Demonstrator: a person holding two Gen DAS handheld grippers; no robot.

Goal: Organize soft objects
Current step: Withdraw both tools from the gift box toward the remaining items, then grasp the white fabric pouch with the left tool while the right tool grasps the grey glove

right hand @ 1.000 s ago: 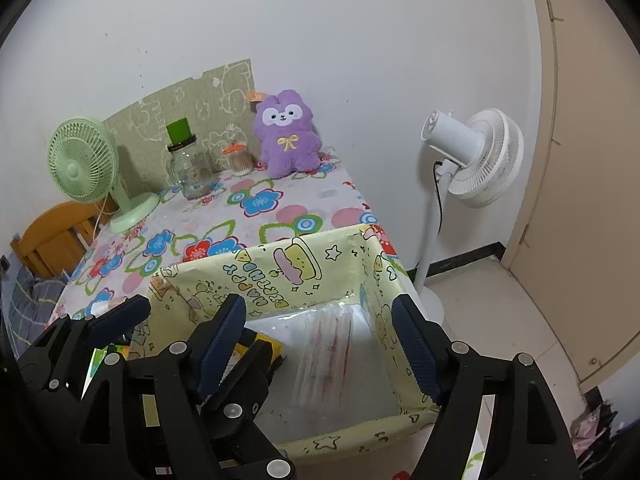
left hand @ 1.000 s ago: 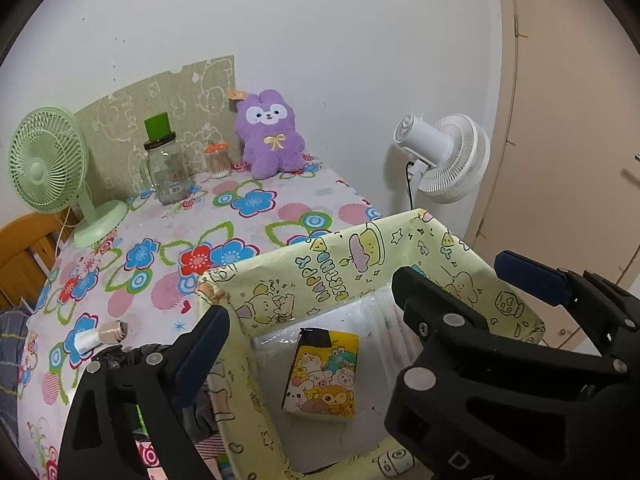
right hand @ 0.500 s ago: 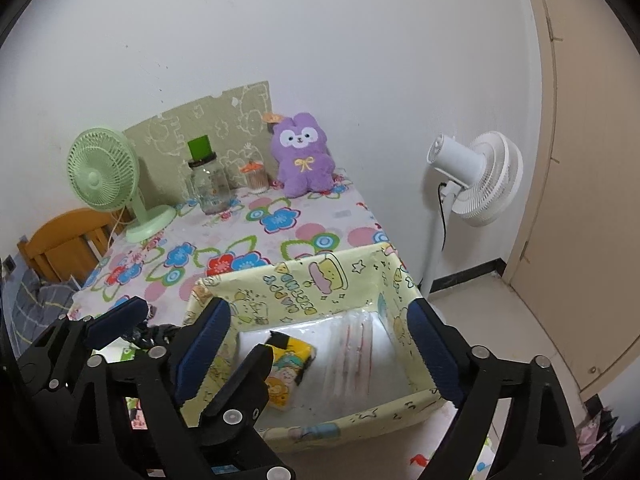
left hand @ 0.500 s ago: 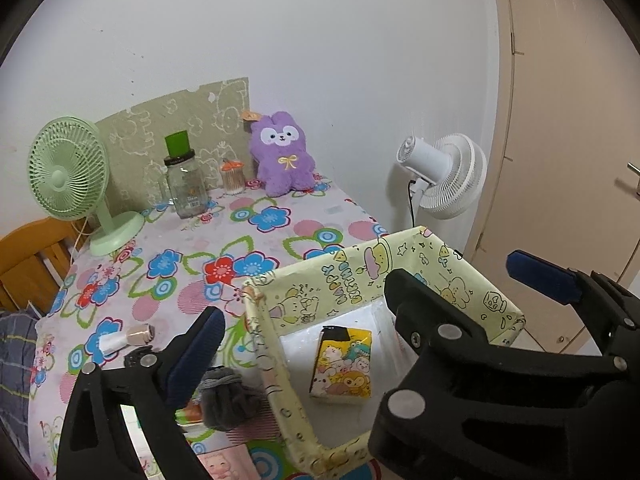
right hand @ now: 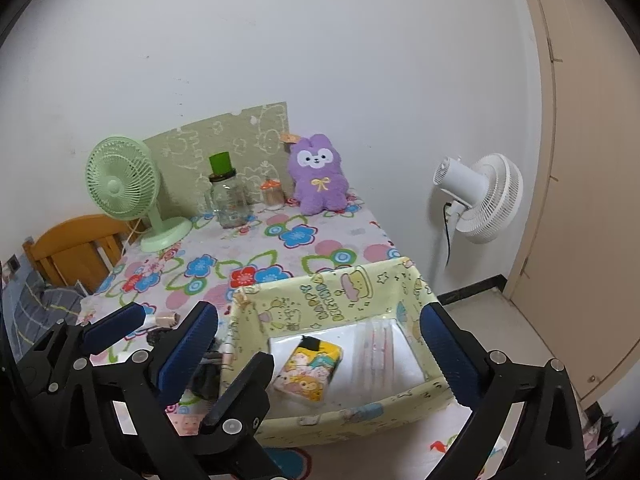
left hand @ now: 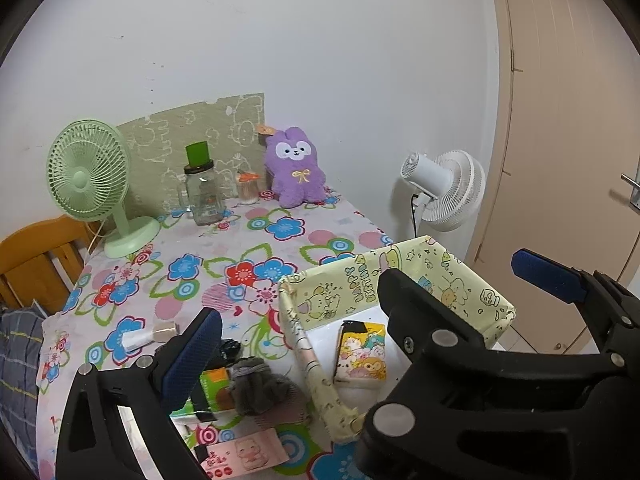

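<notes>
On worktop, near edge: yellow box point(right hand: 340, 292), rectangular, open top, walls wrapped in glossy cartoon-print paper, corners crumpled.
Box contents: tissue pack point(right hand: 308, 368), soft, flat, yellow w/ cartoon animals, lying on white box floor; clear plastic sleeve point(right hand: 380, 344) w/ thin red-white sticks beside it, on its right in right wrist view.
Grey cloth point(left hand: 256, 384): fuzzy, bunched lump, on worktop just outside box's left wall, not in box.
Beside cloth: green-orange packet point(left hand: 216, 390), part hidden by left finger; pink printed pack point(left hand: 244, 454) nearer cam; small white-beige bottle point(left hand: 150, 334) lying on its side.
Worktop point(left hand: 240, 256): smooth cloth, big flower print, blue/red/pink.
Back row by wall: purple plush point(left hand: 298, 172), fluffy, upright; glass jar point(left hand: 204, 196), clear, green lid; small jar, orange cap point(left hand: 247, 190); green desk fan point(left hand: 90, 178), round wire cage.
Off worktop: white floor fan point(right hand: 480, 200); wooden chair point(right hand: 76, 244).
Left gripper point(left hand: 368, 308): jaws wide apart, nothing betw them, blue ribbed pads.
Right gripper point(right hand: 316, 344): jaws opening, over box, pads touch nothing.
</notes>
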